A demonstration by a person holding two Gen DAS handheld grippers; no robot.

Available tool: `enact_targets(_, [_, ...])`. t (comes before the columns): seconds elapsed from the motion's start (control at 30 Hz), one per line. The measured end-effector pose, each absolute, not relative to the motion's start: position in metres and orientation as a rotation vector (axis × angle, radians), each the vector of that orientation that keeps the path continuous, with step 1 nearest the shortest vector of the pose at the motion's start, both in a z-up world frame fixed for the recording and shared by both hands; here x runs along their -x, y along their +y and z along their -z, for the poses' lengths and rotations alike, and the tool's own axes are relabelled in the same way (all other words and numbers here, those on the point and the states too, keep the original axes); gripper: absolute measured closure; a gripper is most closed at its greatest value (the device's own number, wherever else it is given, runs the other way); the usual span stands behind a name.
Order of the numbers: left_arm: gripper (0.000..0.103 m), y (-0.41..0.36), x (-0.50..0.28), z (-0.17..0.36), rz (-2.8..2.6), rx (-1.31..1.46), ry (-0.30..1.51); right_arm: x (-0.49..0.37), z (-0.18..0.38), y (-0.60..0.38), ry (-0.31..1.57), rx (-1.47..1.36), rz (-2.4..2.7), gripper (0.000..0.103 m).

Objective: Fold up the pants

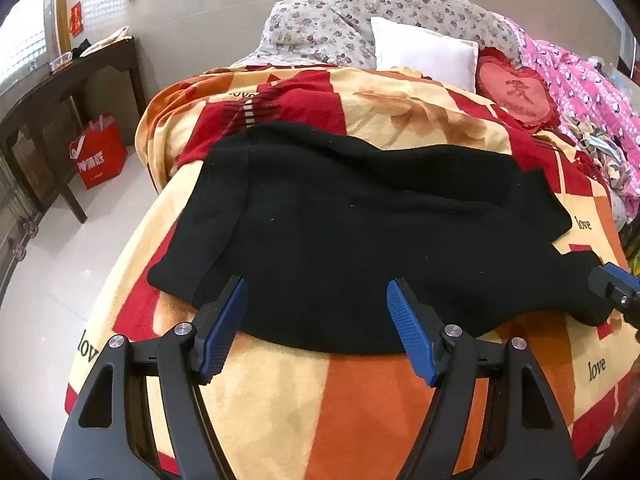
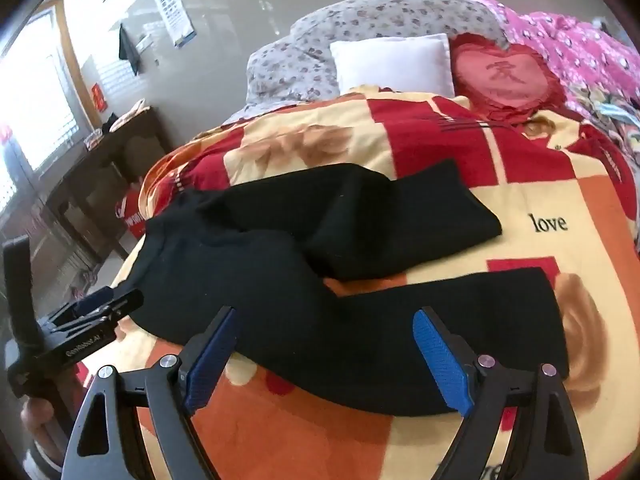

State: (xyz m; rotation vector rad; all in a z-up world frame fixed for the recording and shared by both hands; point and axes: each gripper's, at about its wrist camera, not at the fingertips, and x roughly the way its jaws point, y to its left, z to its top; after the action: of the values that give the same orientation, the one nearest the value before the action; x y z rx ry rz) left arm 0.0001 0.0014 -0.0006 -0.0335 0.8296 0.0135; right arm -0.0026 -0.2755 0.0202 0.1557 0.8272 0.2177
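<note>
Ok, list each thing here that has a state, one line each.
Black pants: unfolded, spread on the blanket, legs apart, far leg rumpled.
Left gripper: fingers open, over the near edge of the pants, holding nothing.
Right gripper: fingers open, over the near leg, holding nothing.
Blanket: spread over the bed.
</note>
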Motion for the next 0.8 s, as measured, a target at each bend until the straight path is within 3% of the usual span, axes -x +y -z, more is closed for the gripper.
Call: enact_targets(0.8, [0.031, 0.028, -0.002, 0.010, -0.020, 0.142, 0.904, -0.014, -0.015, -0.273, 0.865, -0.165, -0.203, 0.015])
